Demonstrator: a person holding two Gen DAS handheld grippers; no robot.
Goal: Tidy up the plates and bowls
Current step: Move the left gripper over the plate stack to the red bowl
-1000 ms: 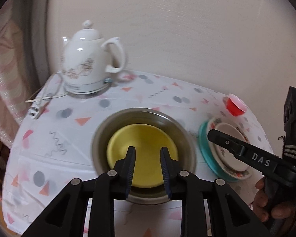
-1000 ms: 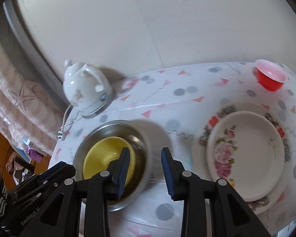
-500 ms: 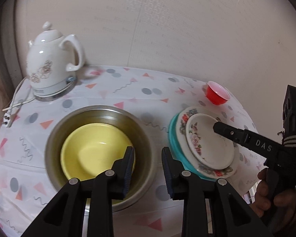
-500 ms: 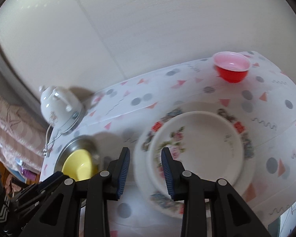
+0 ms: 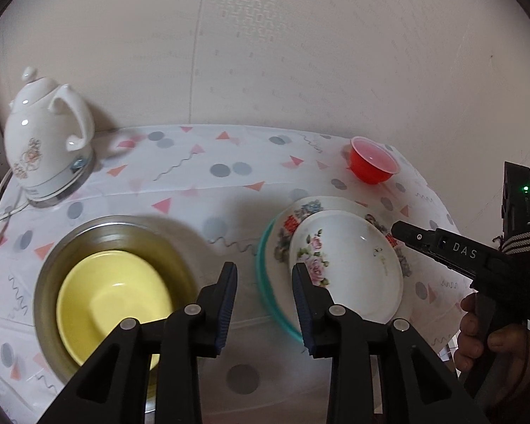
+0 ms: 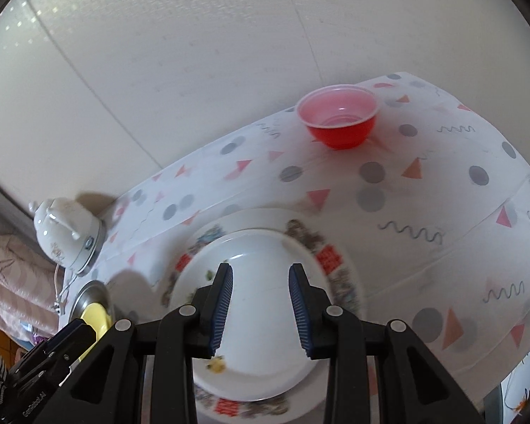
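A yellow bowl (image 5: 106,304) sits inside a steel bowl (image 5: 123,222) on the left of the table. To its right is a stack: a white rose-patterned deep plate (image 5: 349,265) on a floral plate (image 5: 300,217) on a teal plate (image 5: 263,275). A small red bowl (image 5: 371,164) stands behind the stack. My left gripper (image 5: 264,268) hovers over the gap between steel bowl and stack. Its jaws are opening, with nothing between them. My right gripper (image 6: 260,275) hangs open and empty over the white deep plate (image 6: 258,247), with the red bowl (image 6: 339,120) beyond.
A white kettle (image 5: 42,148) on its base stands at the back left, its cord trailing off the table's left edge. The patterned tablecloth (image 5: 212,183) ends at a wall behind. A person's hand (image 5: 484,339) grips the right tool's handle at the right edge.
Both grippers slid to the right. The left one went from over the yellow bowl to beside the plate stack and spread slightly. The right one went from beside the steel bowl to over the white plate.
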